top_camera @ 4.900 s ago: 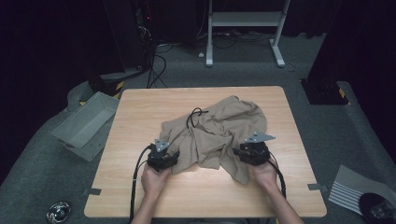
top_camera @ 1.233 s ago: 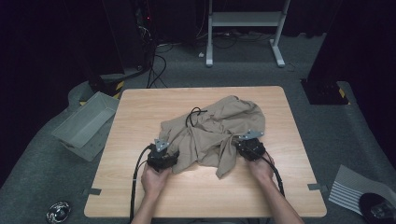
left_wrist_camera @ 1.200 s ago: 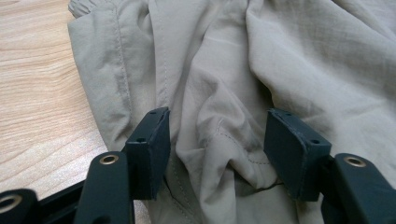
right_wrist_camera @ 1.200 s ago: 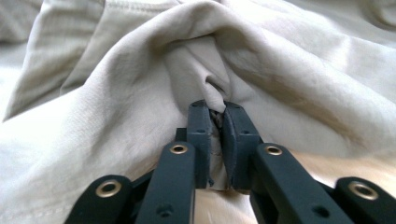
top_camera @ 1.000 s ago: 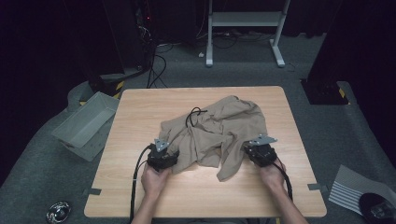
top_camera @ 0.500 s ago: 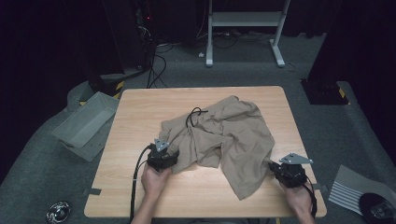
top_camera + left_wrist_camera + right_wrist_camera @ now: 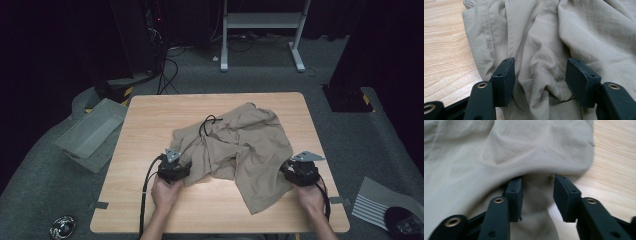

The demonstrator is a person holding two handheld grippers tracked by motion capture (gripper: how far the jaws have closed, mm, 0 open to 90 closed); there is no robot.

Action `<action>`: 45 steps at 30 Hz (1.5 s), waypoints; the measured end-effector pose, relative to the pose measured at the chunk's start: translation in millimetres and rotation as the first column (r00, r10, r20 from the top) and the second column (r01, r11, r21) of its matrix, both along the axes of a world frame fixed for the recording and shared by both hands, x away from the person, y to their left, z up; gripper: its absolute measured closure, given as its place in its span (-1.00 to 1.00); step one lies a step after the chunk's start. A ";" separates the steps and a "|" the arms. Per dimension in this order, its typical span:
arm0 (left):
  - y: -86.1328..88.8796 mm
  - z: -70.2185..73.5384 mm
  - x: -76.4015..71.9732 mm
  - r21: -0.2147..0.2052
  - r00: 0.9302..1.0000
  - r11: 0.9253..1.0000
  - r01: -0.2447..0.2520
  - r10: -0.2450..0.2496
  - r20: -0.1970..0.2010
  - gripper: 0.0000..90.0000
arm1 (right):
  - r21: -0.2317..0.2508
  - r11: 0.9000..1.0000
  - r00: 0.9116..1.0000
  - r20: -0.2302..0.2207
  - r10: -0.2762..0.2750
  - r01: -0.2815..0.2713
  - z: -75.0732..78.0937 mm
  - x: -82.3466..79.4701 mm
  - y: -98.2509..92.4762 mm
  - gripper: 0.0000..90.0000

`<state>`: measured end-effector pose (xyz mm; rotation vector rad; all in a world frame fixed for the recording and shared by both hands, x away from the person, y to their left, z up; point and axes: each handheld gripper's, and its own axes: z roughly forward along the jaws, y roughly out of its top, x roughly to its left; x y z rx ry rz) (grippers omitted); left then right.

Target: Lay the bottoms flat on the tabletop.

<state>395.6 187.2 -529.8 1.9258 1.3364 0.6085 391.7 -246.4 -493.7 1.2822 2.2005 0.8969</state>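
The right gripper (image 7: 295,172), at the lower right of the high view, has just been opening its jaws, and in its own view the pads are standing apart with a fold of the beige shorts (image 7: 240,145) lying loose between them, released. The left gripper (image 7: 176,169), lower centre-left, is standing wide over bunched fabric without pinching it. The shorts are sprawling across the middle of the wooden table (image 7: 150,120), so I judge the spreading-out is under way; next a fresh grip on an edge. Whether cloth is touching the pads' undersides is hidden.
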 end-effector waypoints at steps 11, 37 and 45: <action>0.0 0.0 0.0 -0.001 1.000 1.000 0.000 0.000 0.000 -0.09 | -0.099 0.995 0.998 -0.059 0.015 -0.020 -17.2 29.6 31.6 0.51; -0.1 0.0 0.2 0.002 1.000 1.000 -0.005 0.005 0.001 -0.10 | -0.128 0.992 0.998 -0.065 -0.027 0.019 -15.6 -10.5 -23.2 0.99; 0.1 0.0 0.4 0.003 1.000 1.000 -0.008 0.008 0.001 -0.10 | -0.053 0.995 0.996 -0.031 -0.087 0.085 -9.0 -25.9 -45.5 0.70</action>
